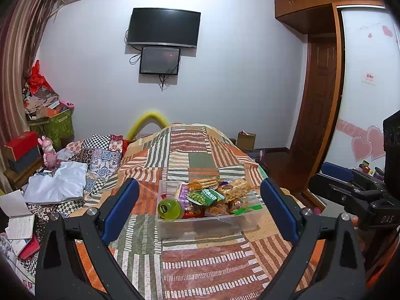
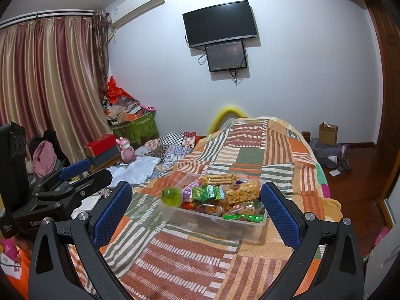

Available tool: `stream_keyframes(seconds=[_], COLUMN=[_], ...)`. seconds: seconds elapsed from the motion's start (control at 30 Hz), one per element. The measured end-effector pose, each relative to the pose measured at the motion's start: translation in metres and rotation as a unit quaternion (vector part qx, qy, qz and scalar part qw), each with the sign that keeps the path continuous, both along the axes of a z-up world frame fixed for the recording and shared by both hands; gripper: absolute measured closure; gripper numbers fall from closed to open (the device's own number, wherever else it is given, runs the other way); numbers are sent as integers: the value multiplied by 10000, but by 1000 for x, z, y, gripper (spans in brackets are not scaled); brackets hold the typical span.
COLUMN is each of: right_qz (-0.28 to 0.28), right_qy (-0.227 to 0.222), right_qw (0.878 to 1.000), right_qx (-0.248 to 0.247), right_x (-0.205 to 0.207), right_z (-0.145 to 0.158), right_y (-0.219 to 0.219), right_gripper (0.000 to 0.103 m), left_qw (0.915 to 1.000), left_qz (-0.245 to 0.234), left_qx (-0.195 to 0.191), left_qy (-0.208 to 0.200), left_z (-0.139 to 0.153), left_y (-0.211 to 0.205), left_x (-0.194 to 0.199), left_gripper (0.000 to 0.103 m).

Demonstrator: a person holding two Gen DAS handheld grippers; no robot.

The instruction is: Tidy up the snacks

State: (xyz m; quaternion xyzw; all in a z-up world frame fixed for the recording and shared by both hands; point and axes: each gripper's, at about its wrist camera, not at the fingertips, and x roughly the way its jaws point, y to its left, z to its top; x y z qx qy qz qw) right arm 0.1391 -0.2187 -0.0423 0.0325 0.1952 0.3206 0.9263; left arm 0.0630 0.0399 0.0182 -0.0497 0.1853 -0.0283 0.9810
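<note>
A clear plastic box [image 1: 207, 227] [image 2: 215, 222] heaped with snacks stands on the striped patchwork bedspread [image 1: 200, 265] [image 2: 190, 257]. On top lie a round green jelly cup [image 1: 169, 208] [image 2: 171, 195], a green pea packet [image 1: 205, 197] [image 2: 206, 192], a puffed rice bar [image 1: 236, 189] [image 2: 243, 191] and a biscuit pack [image 1: 203, 182] [image 2: 220, 180]. My left gripper [image 1: 200, 195] hangs open in front of the box, fingers apart and empty. My right gripper [image 2: 196, 197] is likewise open and empty, a little nearer the box's right side. Each gripper shows at the edge of the other's view.
Folded cloth and quilts [image 1: 75, 175] [image 2: 140, 167] lie left of the bedspread. Books and papers [image 1: 17, 225] sit at the near left. Boxes and a green bin [image 2: 135, 127] stand by the curtain. A wooden floor with a bag [image 2: 332, 155] lies to the right.
</note>
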Motion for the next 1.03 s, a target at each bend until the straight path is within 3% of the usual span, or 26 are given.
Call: stream_keyframes(seconds=[1.03], right_qz=[-12], right_qy=[66], right_qw=[10000], right_qx=[-32], right_x=[0], right_z=[-3], right_y=[2], right_gripper=[0], left_qw=[10000], left_qz=[-69], left_qx=[56], left_qy=[-18], left_z=[0], left_y=[-4], left_x=[-2], left_gripper=[5])
